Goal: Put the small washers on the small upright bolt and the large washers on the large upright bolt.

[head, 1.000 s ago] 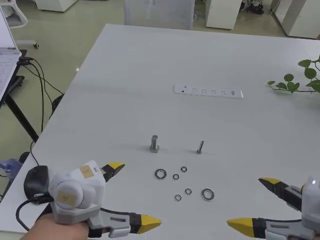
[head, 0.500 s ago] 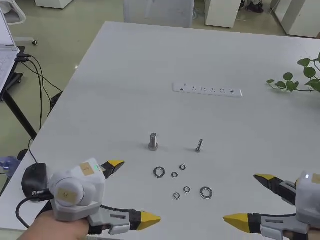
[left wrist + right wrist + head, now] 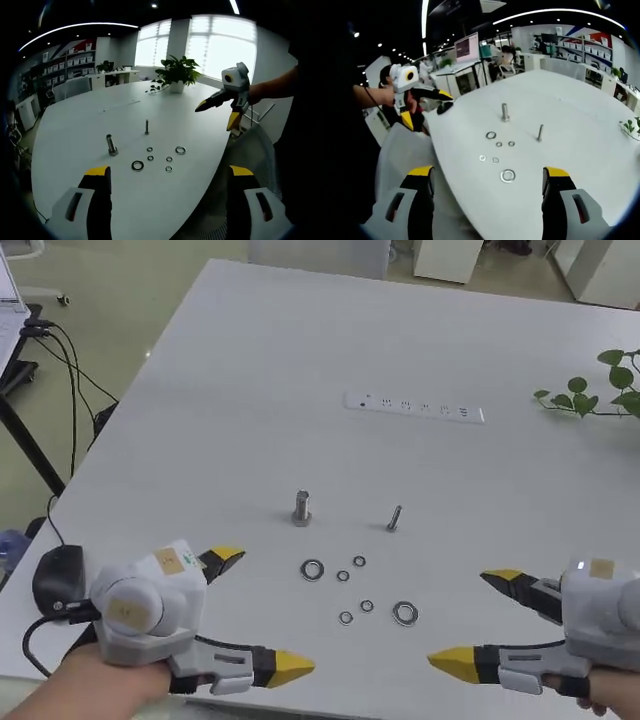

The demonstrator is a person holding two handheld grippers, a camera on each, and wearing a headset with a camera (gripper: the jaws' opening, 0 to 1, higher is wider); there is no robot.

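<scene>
A large upright bolt (image 3: 302, 508) and a small upright bolt (image 3: 394, 518) stand mid-table. In front of them lie two large washers (image 3: 312, 569) (image 3: 405, 614) and several small washers (image 3: 343, 576), loose and flat. My left gripper (image 3: 260, 610) hovers open at the near left edge, left of the washers. To their right, my right gripper (image 3: 470, 618) is open as well. The left gripper view shows both bolts (image 3: 111, 144) (image 3: 147, 126) beyond its spread jaws. In the right gripper view the nearer large washer (image 3: 508, 175) lies ahead between its jaws. Neither gripper holds anything.
A white power strip (image 3: 414, 408) lies further back on the table. A green plant (image 3: 600, 395) reaches in at the right edge. A black mouse (image 3: 58, 580) with a cable sits at the near left corner, beside my left hand.
The head camera has tilted, so the whole scene has shifted. My right gripper has come a little forward and inward toward the washers. The left gripper has hardly moved. Both remain open.
</scene>
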